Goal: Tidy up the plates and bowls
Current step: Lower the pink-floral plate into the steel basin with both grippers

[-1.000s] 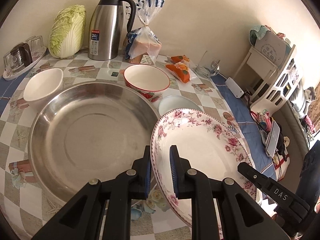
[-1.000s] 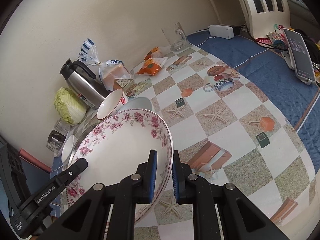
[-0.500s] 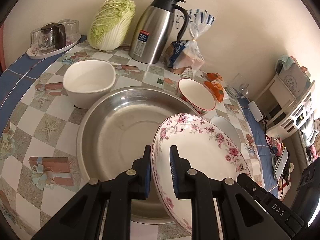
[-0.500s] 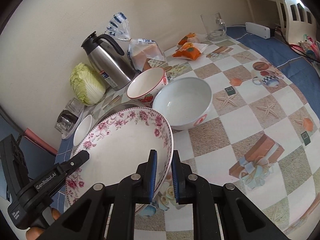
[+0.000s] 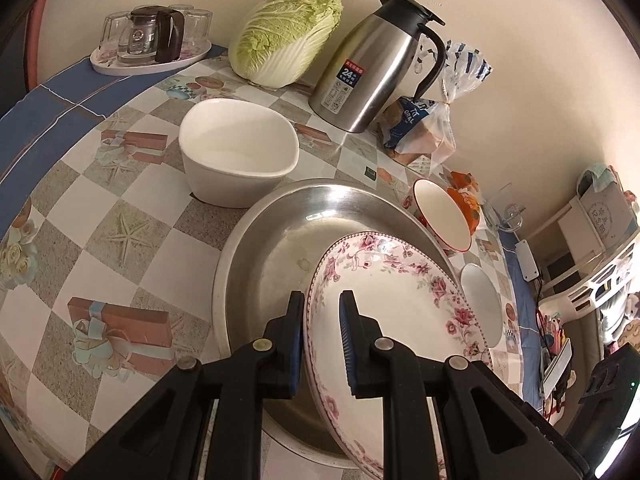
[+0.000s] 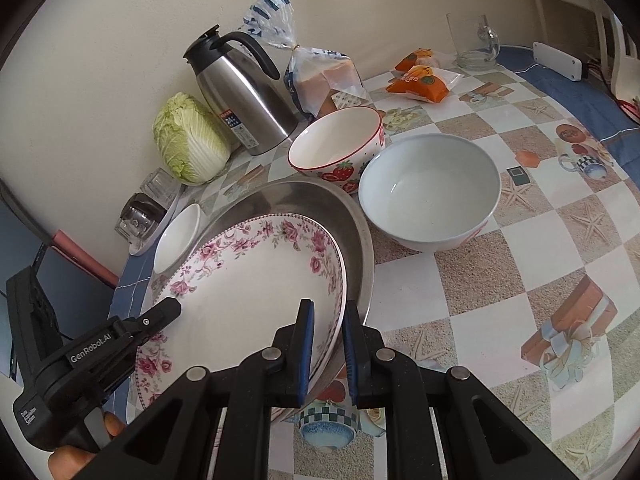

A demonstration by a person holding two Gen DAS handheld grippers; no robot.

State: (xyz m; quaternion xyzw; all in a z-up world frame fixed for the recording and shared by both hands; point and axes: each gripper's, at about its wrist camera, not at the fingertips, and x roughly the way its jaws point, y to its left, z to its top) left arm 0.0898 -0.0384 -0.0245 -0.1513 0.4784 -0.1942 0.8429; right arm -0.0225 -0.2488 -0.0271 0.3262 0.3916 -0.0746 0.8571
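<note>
A white plate with a pink flower border hangs tilted over a large steel basin. My left gripper is shut on its left rim. My right gripper is shut on the opposite rim. Whether the plate touches the basin I cannot tell. A white squarish bowl stands left of the basin. A strawberry-patterned bowl and a pale round bowl stand on its far right side.
Along the wall stand a steel thermos jug, a cabbage, a bagged loaf and a tray of glasses. Orange snack packs and a glass mug lie further right. A white shelf is beyond the table.
Both grippers have carried the flowered plate sideways from beside the basin to over it. The plate has tilted. The white squarish bowl and tray of glasses have come closer in the left view.
</note>
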